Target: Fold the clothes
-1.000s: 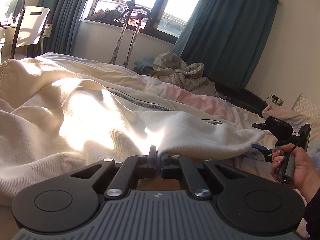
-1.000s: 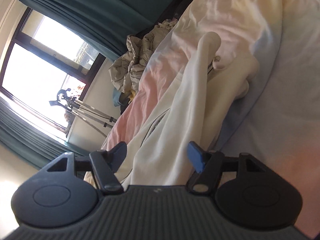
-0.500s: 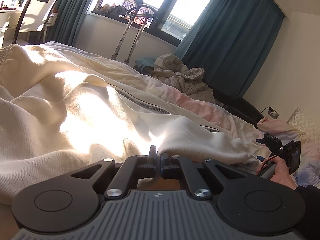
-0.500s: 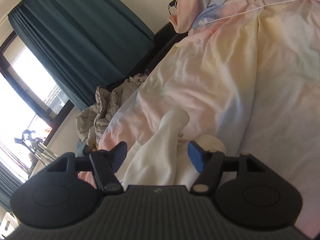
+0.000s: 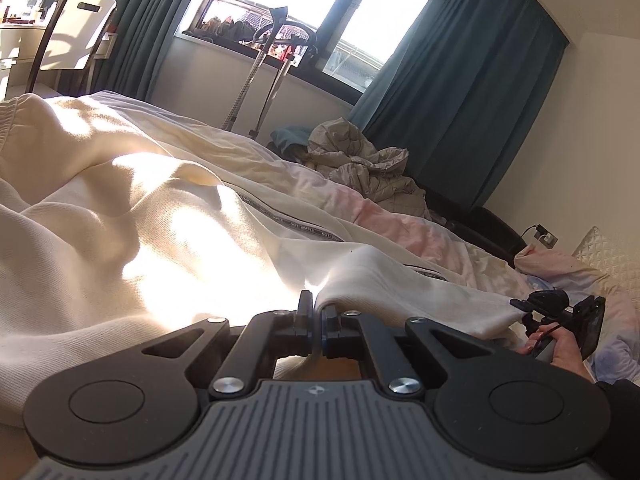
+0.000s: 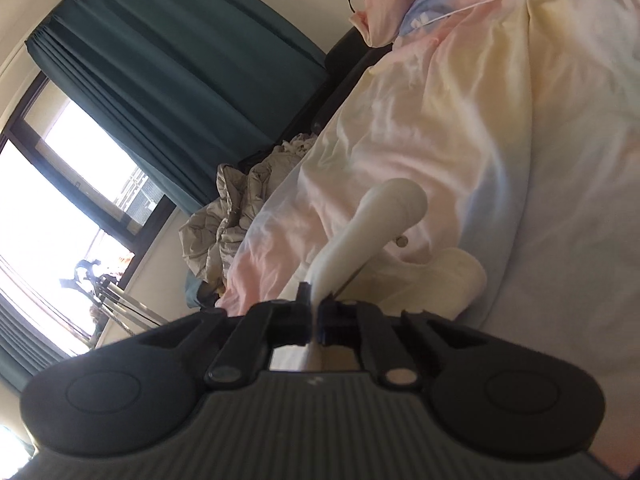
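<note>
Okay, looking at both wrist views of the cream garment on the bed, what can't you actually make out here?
- Left wrist view: what kind of garment the cream garment is; it runs off the left edge, and sun glare washes out its middle.
- Left wrist view: the right gripper's fingertips, hidden behind the cloth.
- Right wrist view: how much cloth the right gripper pinches; its own body covers it.
- Left wrist view: the windowsill clutter, too small.

Cream sweatshirt (image 5: 168, 240) heaped over near side of bed (image 6: 520, 128), blocking low passage there. Pastel sheet toward pillow end lies bare, open to pass. Crumpled grey quilt (image 5: 360, 164) piled beyond bed's far edge. Crutches (image 5: 264, 80) lean under window, beyond far edge.
</note>
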Tool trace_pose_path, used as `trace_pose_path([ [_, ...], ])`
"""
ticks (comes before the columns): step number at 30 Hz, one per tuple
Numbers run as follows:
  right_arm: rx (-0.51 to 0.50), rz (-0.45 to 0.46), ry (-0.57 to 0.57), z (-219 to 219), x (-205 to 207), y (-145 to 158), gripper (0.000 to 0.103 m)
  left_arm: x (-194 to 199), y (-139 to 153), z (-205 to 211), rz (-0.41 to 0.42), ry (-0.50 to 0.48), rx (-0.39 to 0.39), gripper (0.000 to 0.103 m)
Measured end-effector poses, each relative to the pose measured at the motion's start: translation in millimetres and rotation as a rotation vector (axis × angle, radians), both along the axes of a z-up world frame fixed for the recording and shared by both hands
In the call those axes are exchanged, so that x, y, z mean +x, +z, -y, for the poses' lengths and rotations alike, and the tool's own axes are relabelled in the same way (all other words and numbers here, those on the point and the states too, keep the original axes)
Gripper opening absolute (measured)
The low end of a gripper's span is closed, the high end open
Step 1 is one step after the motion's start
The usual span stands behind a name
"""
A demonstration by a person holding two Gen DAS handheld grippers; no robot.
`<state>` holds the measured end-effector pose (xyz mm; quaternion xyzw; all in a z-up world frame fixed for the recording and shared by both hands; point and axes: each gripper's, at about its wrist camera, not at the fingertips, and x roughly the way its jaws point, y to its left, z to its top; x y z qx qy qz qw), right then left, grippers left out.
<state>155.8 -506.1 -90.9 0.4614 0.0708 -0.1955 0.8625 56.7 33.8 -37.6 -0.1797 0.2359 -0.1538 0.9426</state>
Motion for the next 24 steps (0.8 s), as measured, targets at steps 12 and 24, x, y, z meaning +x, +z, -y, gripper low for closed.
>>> trace_pose_path([
  [12,0.118,-0.115,-0.106,-20.5,-138.0,28.1,0.004,-26.6,6.3,-12.8,-0.041,0.003,-0.012,0.009],
  [24,0.49,-0.257,-0.042,-21.6,-148.4,-34.6,0.006,-65.6,14.7,-54.1,-0.16,0.142,-0.124,0.074],
])
